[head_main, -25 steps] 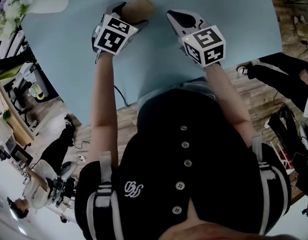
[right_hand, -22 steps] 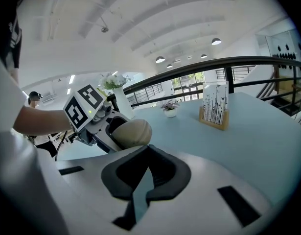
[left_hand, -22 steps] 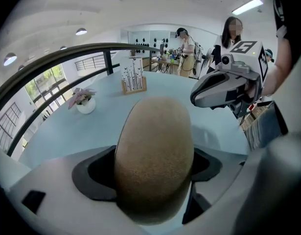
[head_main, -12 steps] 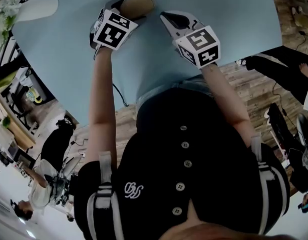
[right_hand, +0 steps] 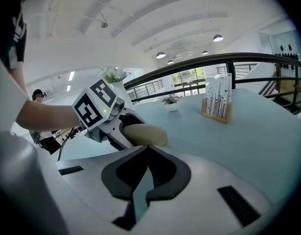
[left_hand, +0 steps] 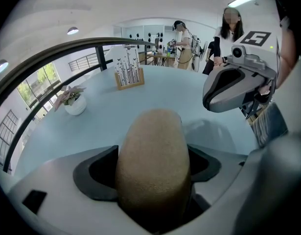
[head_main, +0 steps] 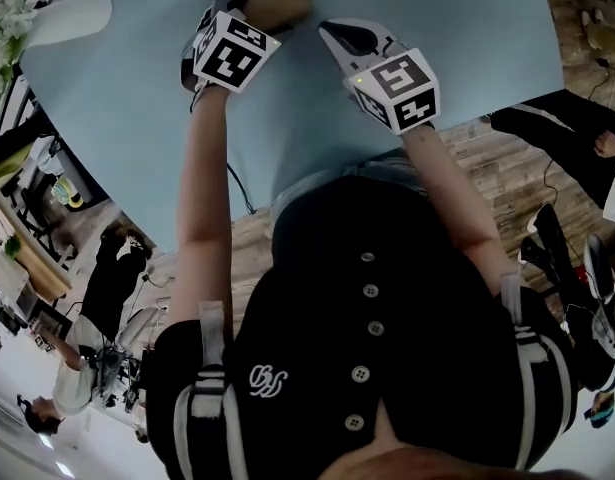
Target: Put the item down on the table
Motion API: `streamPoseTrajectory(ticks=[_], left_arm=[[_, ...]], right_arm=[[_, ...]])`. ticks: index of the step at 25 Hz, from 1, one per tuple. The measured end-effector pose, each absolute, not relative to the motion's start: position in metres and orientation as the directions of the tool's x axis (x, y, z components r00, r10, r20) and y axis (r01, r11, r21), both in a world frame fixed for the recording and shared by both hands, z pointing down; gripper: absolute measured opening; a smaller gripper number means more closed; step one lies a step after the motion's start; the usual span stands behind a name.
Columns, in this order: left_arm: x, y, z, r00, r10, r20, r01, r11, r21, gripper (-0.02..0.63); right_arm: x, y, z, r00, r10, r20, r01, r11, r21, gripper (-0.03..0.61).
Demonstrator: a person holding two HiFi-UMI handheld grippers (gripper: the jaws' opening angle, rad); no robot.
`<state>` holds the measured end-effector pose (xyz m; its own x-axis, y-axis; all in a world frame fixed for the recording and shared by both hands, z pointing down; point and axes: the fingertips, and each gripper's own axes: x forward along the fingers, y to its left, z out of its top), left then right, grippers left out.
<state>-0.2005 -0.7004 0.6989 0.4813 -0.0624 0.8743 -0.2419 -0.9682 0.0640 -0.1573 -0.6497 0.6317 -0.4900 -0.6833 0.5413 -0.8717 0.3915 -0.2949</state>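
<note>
Pale blue table [head_main: 467, 38] fills my view. My left gripper [left_hand: 153, 155] clamps the tan item [head_main: 279, 4] over it (touching or not, I cannot tell); my right gripper [right_hand: 147, 148] sits closed and empty nearby.

A wooden card stand [left_hand: 129, 74] at eleven o'clock; a potted plant [left_hand: 73, 102] at nine; a person [left_hand: 182, 43] standing farther off at one

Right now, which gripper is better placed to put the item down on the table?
Left. The left gripper's fingers grip the tan oval item over the table; the right gripper is shut, empty, beside it.
</note>
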Motion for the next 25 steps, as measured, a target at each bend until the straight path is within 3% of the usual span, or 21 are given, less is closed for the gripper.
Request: streamPoseTrajectory(ticks=[11, 15, 18, 25], left_arm=[[-0.178, -0.681, 0.699, 0.48, -0.059, 0.875, -0.24, -0.969, 0.066, 0.429], [-0.172, -0.676, 0.697, 0.491, -0.056, 0.87, -0.248, -0.966, 0.078, 0.485], [-0.162, -0.67, 0.686, 0.518, -0.052, 0.854, -0.243, -0.966, 0.089, 0.517], [-0.158, -0.669, 0.651, 0.632, -0.085, 0.771, -0.297, -0.945, 0.139, 0.523]], right_arm=[[-0.129, -0.629, 0.627, -0.468, -0.707, 0.531, -0.884, 0.364, -0.294, 0.012], [-0.119, -0.622, 0.624, -0.46, -0.713, 0.529, -0.888, 0.357, -0.291, 0.012], [-0.109, -0.617, 0.619, -0.452, -0.721, 0.525, -0.892, 0.352, -0.285, 0.012], [-0.115, -0.615, 0.606, -0.455, -0.735, 0.503, -0.89, 0.363, -0.274, 0.012]])
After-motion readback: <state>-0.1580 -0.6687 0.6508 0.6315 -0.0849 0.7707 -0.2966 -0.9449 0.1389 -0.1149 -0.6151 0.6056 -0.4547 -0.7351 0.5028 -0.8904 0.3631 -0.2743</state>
